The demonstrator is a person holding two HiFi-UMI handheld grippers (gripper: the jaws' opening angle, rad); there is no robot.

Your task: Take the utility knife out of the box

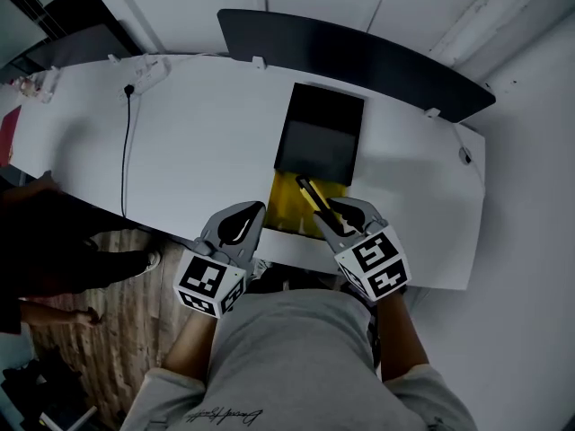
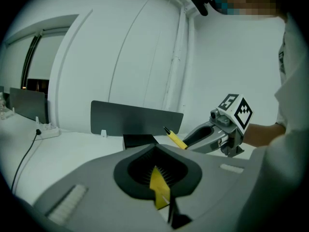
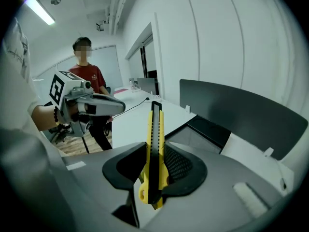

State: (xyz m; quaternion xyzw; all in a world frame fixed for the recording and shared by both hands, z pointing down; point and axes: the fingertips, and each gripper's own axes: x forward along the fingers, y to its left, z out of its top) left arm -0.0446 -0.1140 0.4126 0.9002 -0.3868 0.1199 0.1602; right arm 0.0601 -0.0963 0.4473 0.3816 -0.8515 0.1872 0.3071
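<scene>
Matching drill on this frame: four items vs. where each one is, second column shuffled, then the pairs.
1. yellow-and-black plastic utility knife
2. thin yellow flat piece
3. black rectangular box
4. thin black cable

A. resting at the middle of the white table
B. clamped in the left claw
C. running across the table's left part
D. clamped in the right claw

Pairs: 1-D, 2-B, 3-A, 4-C

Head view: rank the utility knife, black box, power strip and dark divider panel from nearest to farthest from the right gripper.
1. utility knife, clamped in the right gripper.
2. black box, just beyond.
3. dark divider panel, along the back.
4. power strip, far left.
</scene>
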